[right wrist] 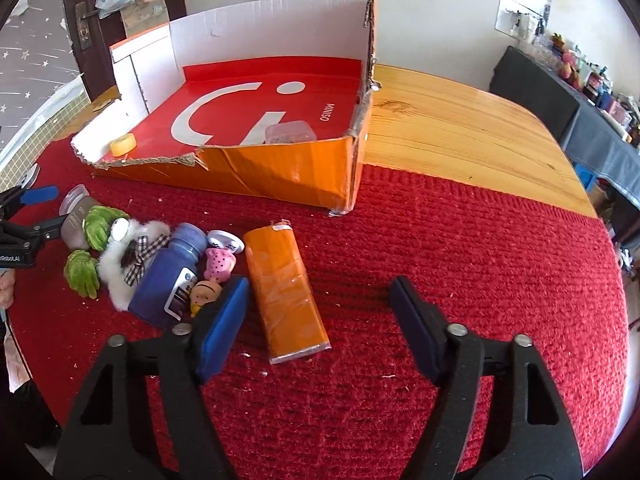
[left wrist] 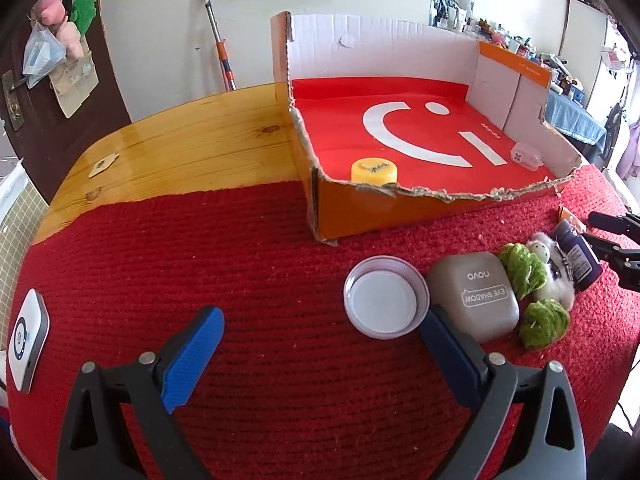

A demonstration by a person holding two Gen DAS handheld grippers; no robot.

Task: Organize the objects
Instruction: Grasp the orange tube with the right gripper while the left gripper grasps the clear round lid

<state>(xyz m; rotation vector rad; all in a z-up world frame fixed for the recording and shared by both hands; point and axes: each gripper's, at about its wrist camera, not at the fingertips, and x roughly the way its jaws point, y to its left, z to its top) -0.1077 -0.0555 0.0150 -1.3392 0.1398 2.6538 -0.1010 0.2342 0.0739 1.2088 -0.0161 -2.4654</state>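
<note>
Only the right wrist view shows the orange packet (right wrist: 286, 292), at twelve o'clock between the right gripper's (right wrist: 320, 312) half-open, empty jaws; the left gripper (left wrist: 320, 328) tilts down, wide open, empty.

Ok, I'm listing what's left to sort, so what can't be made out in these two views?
- Clear container in the box: right wrist view, the front wall cuts off its base and the contents are a blur.
- Small doll: right wrist view, partly behind the right tongs.
- Blue bottle: left wrist view, label too small to read.
- White device: left wrist view, warped at the frame edge.
</note>
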